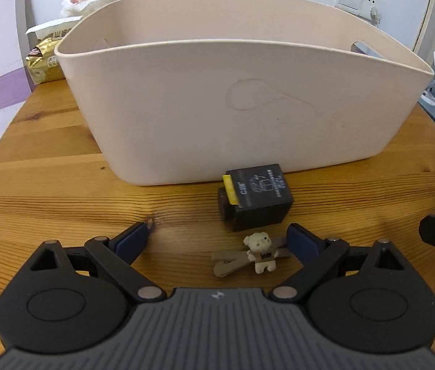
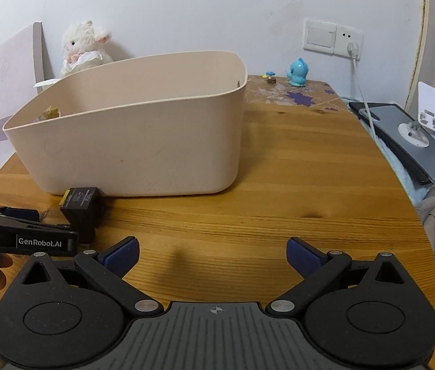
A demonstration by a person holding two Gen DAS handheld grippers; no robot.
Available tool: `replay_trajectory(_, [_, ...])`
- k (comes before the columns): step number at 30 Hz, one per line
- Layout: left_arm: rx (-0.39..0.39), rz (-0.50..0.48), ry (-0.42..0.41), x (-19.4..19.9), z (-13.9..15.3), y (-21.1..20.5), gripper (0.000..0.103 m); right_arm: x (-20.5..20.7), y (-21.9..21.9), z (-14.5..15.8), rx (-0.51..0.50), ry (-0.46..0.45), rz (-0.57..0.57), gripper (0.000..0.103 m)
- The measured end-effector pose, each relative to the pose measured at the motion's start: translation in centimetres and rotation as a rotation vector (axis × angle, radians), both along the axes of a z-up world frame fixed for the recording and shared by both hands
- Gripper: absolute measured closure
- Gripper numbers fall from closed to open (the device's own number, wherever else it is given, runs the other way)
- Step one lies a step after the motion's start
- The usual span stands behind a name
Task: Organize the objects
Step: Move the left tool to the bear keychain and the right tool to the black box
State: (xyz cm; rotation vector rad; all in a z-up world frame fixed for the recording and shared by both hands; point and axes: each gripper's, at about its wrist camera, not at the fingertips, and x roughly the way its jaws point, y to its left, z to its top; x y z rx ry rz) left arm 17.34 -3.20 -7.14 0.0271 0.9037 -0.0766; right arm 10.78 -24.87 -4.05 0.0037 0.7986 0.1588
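A large beige plastic bin [image 1: 217,98] stands on the round wooden table [image 1: 47,191]; it also shows in the right wrist view [image 2: 137,141]. A small black box with a yellow tab [image 1: 254,195] lies just in front of the bin and shows in the right wrist view [image 2: 83,206]. A tiny bear clip [image 1: 256,254] lies nearer me. My left gripper [image 1: 220,237] is open, its fingers either side of the bear clip, low over the table. My right gripper [image 2: 213,254] is open and empty over bare wood, to the right of the left gripper [image 2: 26,231].
A white plush lamb [image 2: 83,47] and a gold packet [image 1: 44,61] sit behind the bin. A blue figurine [image 2: 298,72] and a small mushroom toy [image 2: 270,77] stand at the back. A tablet with a white stand [image 2: 415,135] lies off the table's right edge.
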Motion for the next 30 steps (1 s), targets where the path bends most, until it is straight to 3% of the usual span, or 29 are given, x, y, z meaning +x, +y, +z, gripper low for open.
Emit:
replay_trajectory(19, [0.006,0.056,-0.034,-1.9,0.0,5.7,0.006,1.4,4.9,-1.7,0.012,0.036,0.080,0.000])
replay_trajectory(24, [-0.018,0.067,-0.011,-1.6,0.3,7.4,0.007,1.9,6.9,-2.2,-0.001,0.042,0.118,0.000])
replay_trajectory(30, [-0.048,0.013,0.009,-2.6,0.8,8.7,0.007,2.1,8.4,-2.5,-0.022,0.047,0.148,0.000])
